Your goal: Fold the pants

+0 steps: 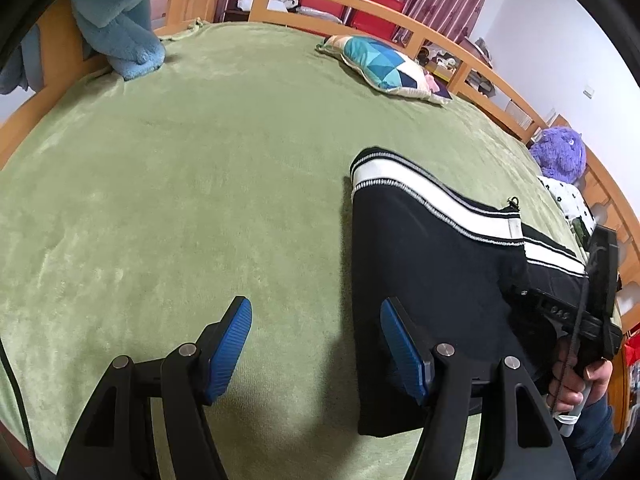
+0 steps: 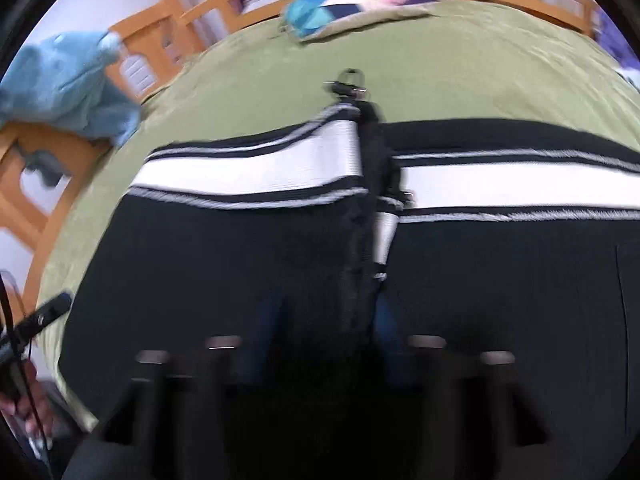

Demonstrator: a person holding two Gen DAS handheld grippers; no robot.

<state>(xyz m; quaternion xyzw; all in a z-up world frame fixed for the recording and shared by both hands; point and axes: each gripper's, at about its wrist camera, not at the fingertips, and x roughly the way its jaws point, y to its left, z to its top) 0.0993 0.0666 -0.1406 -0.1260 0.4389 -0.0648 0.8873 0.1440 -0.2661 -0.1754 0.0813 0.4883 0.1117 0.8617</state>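
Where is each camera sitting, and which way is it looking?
Left wrist: on the left gripper, looking down across the green bed; its open blue fingers show, plus the other hand.
Right wrist: on the right gripper, close over the black pants; its dark fingers are blurred, bunching fabric.
Both show the pants, patchwork pillow and blue plush blanket.

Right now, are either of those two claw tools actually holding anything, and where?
The right gripper pinches a raised ridge of the black pants with white side stripes, mid-fabric. The left gripper is open over the green blanket, holding nothing.
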